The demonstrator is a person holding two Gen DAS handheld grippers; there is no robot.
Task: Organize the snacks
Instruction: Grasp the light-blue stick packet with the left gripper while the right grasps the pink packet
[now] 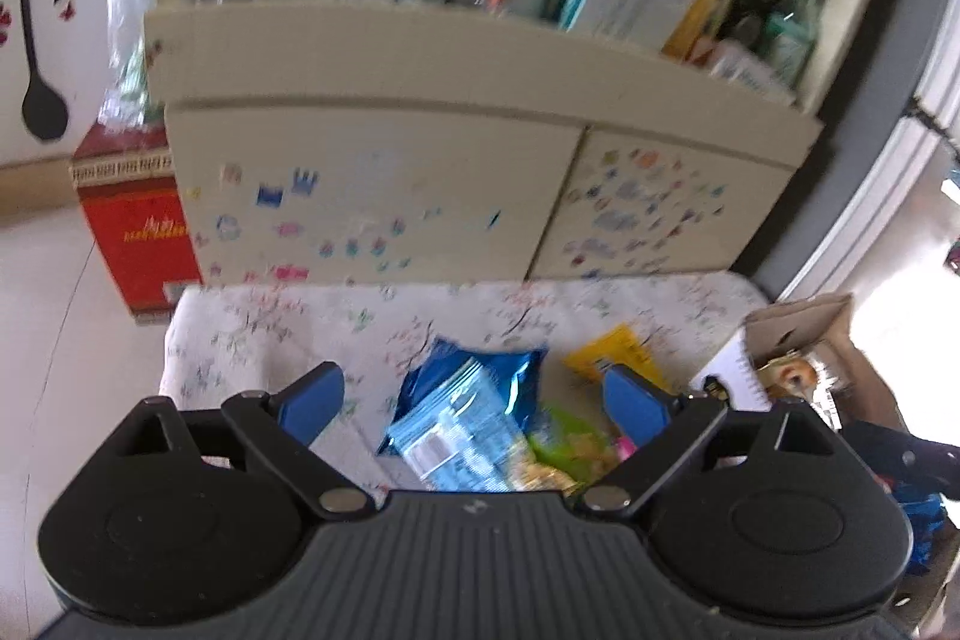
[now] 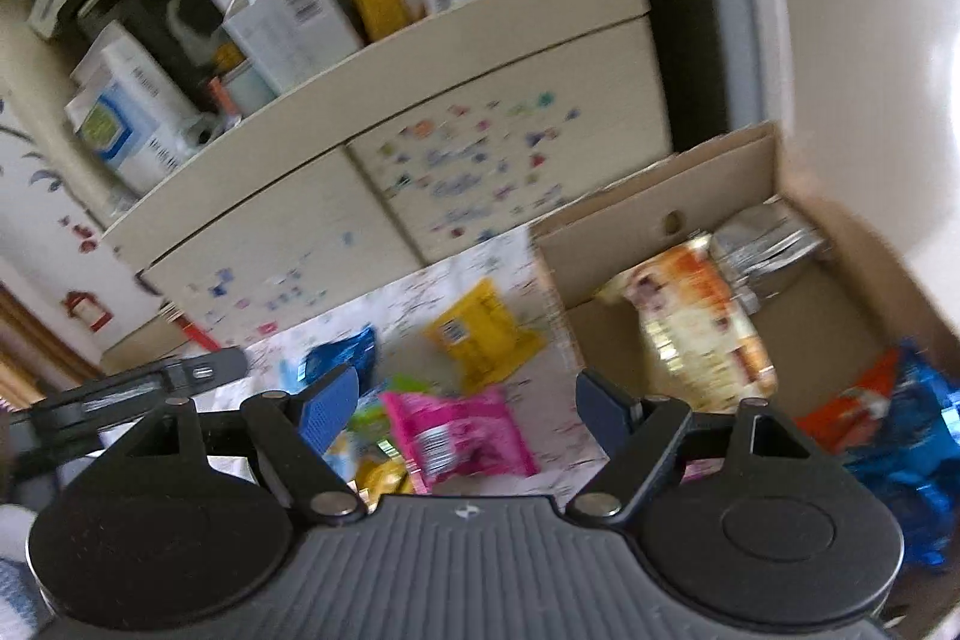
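In the left wrist view, the left gripper [image 1: 474,403] is hanging wide apart, gripping nothing, above a shiny blue foil snack packet [image 1: 462,424] lying on the floral tablecloth [image 1: 270,328].

In the right wrist view, the right gripper [image 2: 465,409] is gaping wide and empty over a pink plastic snack packet [image 2: 462,430]; a yellow packet [image 2: 480,334] is lying beyond it, beside the brown cardboard box [image 2: 672,196] holding more snacks.

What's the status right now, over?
Left hand-held gripper open, above blue snack bag. Right hand-held gripper open, over pink packet. Yellow packet loose on cloth; cardboard box part filled. Nothing blocking.
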